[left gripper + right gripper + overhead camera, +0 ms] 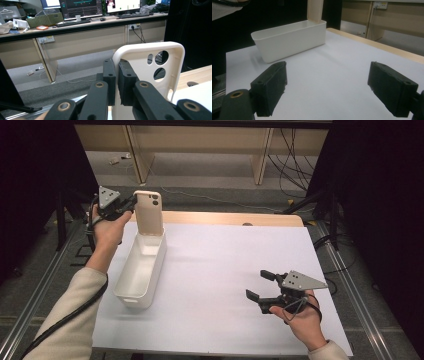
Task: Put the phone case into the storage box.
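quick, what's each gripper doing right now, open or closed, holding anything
Left gripper: closed on the edge of the cream phone case, held upright over the white bin.
Right gripper: open, holding nothing.

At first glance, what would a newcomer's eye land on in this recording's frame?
The cream phone case, held upright by the left gripper over the far end of the white bin at the table's left side. The jaws pinch the case's side edge. Next, the right gripper at near right, jaws wide open over the bare white tabletop.
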The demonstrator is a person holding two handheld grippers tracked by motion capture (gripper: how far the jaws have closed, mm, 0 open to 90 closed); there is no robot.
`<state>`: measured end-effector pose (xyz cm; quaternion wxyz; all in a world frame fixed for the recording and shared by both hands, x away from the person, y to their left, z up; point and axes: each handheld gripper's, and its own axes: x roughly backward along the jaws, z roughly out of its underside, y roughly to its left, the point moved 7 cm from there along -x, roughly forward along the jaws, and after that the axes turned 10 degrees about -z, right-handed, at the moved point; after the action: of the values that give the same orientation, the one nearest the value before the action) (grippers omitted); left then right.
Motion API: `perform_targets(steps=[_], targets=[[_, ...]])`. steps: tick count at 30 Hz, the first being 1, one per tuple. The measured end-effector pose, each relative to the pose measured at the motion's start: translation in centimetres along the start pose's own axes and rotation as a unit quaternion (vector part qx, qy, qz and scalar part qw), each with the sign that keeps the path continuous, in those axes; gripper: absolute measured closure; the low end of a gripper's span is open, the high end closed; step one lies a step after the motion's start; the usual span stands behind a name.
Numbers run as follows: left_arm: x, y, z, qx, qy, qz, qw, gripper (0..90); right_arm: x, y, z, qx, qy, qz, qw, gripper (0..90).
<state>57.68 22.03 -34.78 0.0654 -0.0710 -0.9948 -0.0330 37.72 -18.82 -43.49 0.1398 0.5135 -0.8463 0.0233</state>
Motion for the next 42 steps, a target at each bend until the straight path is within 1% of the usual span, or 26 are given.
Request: perform_targets(steps=[4, 5, 6, 7, 8, 10, 13, 15, 16, 18, 22, 24, 26, 28, 31, 36, 41, 42], targets=[[-0.1, 0.0, 0.1, 0.0, 0.001, 0.001, 1.0, 84.8, 0.0, 0.0, 0.0, 0.0, 0.0, 0.001, 1.0, 16.8], [-0.1, 0.1, 0.1, 0.001, 0.002, 0.0, 1.0, 84.8, 0.0, -0.1, 0.0, 0.004, -0.002, 0.002, 1.0, 16.8], [-0.2, 0.1, 0.1, 0.001, 0.002, 0.001, 1.0, 84.8, 0.0, 0.1, 0.1, -0.01, 0.004, -0.004, 0.9999, 16.8], [-0.2, 0.1, 0.2, 0.0, 0.003, 0.0, 1.0, 84.8, 0.0, 0.2, 0.1, -0.01, 0.004, -0.004, 0.9999, 16.8], [-0.2, 0.1, 0.2, 0.001, 0.003, -0.001, 1.0, 84.8, 0.0, -0.1, 0.0, 0.003, -0.002, 0.0, 1.0, 16.8], [-0.3, 0.1, 0.2, 0.001, 0.002, 0.0, 1.0, 84.8, 0.0, 0.0, 0.0, 0.0, 0.0, 0.001, 1.0, 16.8], [-0.4, 0.0, 0.2, 0.001, 0.001, 0.004, 1.0, 84.8, 0.0, 0.0, 0.0, 0.0, 0.0, 0.001, 1.0, 16.8], [-0.4, 0.1, 0.2, 0.001, 0.001, 0.003, 1.0, 84.8, 0.0, -0.1, 0.0, 0.003, -0.001, 0.001, 1.0, 16.9], [-0.4, 0.1, 0.3, 0.001, 0.002, 0.003, 1.0, 84.8, 0.0, 0.2, 0.1, -0.011, 0.004, -0.005, 0.9999, 16.8], [-0.5, 0.0, 0.3, -0.001, 0.0, 0.005, 1.0, 84.8, 0.0, 0.2, 0.2, -0.011, 0.004, -0.005, 0.9999, 16.8], [-0.5, 0.1, 0.5, 0.0, 0.002, 0.004, 1.0, 84.8, 0.1, 0.1, 0.1, -0.012, 0.005, -0.002, 0.9999, 16.8], [-0.6, 0.1, 0.6, 0.001, 0.003, 0.002, 1.0, 84.8, 0.0, 0.1, 0.2, -0.009, 0.005, -0.001, 0.9999, 16.8], [-0.7, 0.2, 0.6, 0.002, 0.004, 0.003, 1.0, 84.8, 0.0, 0.1, 0.2, -0.01, 0.004, -0.005, 0.9999, 16.8], [-0.7, 0.2, 0.7, 0.001, 0.004, 0.003, 1.0, 84.8, 0.0, 0.1, 0.1, -0.011, 0.004, -0.004, 0.9999, 16.8], [-0.8, 0.2, 0.7, 0.001, 0.002, 0.004, 1.0, 84.8, 0.0, 0.1, 0.1, -0.009, 0.005, -0.001, 0.9999, 16.8], [-1.0, 0.3, 0.7, 0.001, 0.002, 0.004, 1.0, 84.8, 0.0, 0.1, 0.2, -0.009, 0.005, -0.002, 0.9999, 16.8], [-1.1, 0.3, 0.7, 0.0, 0.003, 0.003, 1.0, 84.8, 0.1, 0.1, 0.1, -0.013, 0.003, 0.0, 0.9999, 16.8], [-1.0, 0.4, 0.8, 0.003, 0.009, -0.009, 0.9999, 84.8, 0.1, 0.2, 0.1, -0.013, 0.004, -0.004, 0.9999, 16.8]])
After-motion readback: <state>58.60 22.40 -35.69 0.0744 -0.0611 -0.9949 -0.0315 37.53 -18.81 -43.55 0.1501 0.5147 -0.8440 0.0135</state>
